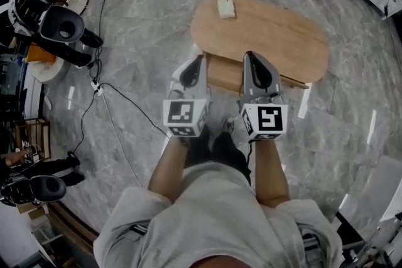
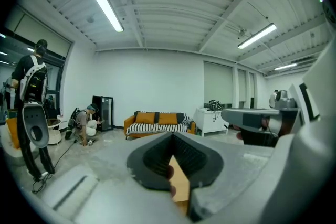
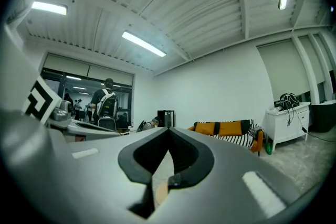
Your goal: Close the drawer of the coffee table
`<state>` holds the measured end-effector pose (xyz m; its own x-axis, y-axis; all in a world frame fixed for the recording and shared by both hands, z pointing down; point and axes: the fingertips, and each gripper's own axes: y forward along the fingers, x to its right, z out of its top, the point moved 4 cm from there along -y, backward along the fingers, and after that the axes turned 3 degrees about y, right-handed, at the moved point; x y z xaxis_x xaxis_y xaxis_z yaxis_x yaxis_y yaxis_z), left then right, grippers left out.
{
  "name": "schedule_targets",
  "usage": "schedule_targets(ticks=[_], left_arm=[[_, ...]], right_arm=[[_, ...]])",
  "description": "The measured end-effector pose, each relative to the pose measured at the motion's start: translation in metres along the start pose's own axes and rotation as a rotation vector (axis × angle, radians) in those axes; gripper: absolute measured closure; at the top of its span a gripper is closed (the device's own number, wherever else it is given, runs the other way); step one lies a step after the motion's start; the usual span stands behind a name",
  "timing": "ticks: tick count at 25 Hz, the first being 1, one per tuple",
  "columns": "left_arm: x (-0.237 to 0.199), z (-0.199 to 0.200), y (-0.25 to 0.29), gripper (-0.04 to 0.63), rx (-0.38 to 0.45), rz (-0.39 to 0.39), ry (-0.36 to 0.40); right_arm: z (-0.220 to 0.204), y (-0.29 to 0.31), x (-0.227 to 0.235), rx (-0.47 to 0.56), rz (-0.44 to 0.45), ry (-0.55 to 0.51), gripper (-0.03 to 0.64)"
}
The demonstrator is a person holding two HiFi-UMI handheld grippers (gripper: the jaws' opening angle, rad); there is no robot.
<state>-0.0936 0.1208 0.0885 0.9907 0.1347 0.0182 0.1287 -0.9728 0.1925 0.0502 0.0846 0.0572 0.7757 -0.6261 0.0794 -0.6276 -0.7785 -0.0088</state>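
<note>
In the head view the oval wooden coffee table [image 1: 276, 34] stands on the marble floor, and its drawer [image 1: 223, 75] juts out toward me from the near side. My left gripper [image 1: 201, 58] is shut and empty, with its tip at the drawer's left corner. My right gripper [image 1: 250, 54] is also shut and empty, over the drawer's right end. Whether either tip touches the wood I cannot tell. In the left gripper view a strip of pale wood [image 2: 180, 184] shows just below the closed left gripper [image 2: 172, 137]. The closed right gripper [image 3: 168, 131] points level across the room.
A small white object [image 1: 226, 7] lies on the far left of the tabletop. A cable [image 1: 119, 97] runs across the floor to my left, past black equipment [image 1: 59, 28]. An orange striped sofa [image 2: 157, 123] stands at the far wall, and a person [image 2: 81, 124] crouches nearby.
</note>
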Motion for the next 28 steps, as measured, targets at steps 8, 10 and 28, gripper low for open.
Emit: schedule_targets(ticks=[8, 10, 28], left_arm=[[-0.014, -0.018, 0.041, 0.575, -0.071, -0.068, -0.017], [-0.022, -0.028, 0.051, 0.575, -0.097, -0.092, -0.008], [-0.051, -0.231, 0.11, 0.574, -0.352, -0.35, -0.014]], right_arm=[[-0.033, 0.026, 0.009, -0.086, -0.074, 0.046, 0.611], [-0.044, 0.033, 0.007, -0.111, -0.084, 0.055, 0.611], [-0.256, 0.062, 0.009, -0.413, -0.195, 0.143, 0.611]])
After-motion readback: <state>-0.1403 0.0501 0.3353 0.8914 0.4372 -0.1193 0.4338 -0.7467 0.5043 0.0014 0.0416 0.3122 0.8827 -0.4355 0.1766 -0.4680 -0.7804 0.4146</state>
